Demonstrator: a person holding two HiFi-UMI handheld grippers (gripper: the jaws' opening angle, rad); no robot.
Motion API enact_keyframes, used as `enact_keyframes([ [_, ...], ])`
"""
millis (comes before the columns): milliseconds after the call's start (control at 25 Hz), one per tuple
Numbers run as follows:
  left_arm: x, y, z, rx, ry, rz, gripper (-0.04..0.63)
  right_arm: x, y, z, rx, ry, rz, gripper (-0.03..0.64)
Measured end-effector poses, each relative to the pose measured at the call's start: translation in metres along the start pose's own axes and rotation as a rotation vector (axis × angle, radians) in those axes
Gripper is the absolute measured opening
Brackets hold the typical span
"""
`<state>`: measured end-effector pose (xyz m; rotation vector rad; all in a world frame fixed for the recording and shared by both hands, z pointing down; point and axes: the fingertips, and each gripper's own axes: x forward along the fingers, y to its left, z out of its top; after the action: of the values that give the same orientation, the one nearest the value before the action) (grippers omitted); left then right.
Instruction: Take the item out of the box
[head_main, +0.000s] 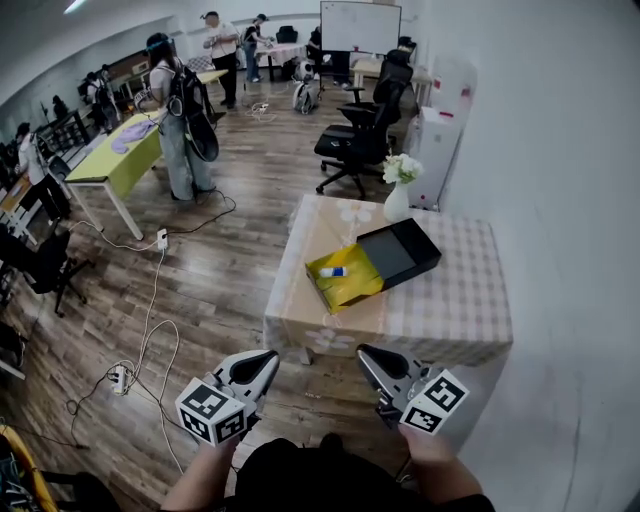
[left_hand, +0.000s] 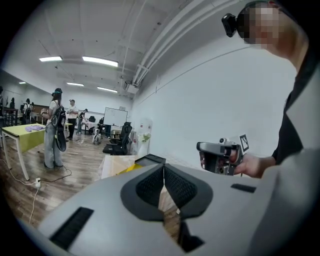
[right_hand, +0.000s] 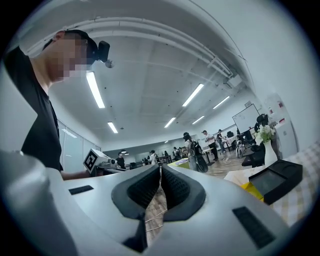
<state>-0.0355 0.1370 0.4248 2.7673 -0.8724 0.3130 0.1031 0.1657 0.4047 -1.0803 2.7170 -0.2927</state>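
Note:
On a table with a checked cloth lies an open box with a yellow inside, its black lid resting beside it on the right. A small white and blue item lies in the yellow part. My left gripper and right gripper hang side by side in front of the table's near edge, short of the box. Both point toward it with jaws shut and nothing between them. The right gripper view shows the box and lid at its right edge.
A white vase with flowers stands at the table's far edge behind the box. A black office chair is beyond the table. A green table, several people and cables on the wooden floor are on the left. A white wall runs along the right.

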Motion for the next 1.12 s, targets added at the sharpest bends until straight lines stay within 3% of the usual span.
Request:
enact_keyframes([
  [440, 0.044, 0.031, -0.002, -0.023, -0.002, -0.075, 0.014, 0.024, -0.039, -0.007, -0.002, 0.048, -0.056, 0.038],
  [720, 0.074, 0.097, 0.012, -0.025, -0.007, -0.1, 0.014, 0.081, -0.08, -0.008, 0.002, 0.074, -0.09, 0.038],
  [1120, 0.099, 0.206, 0.041, -0.013, -0.021, -0.079, 0.014, 0.19, -0.125, -0.007, -0.003, 0.105, -0.058, 0.038],
])
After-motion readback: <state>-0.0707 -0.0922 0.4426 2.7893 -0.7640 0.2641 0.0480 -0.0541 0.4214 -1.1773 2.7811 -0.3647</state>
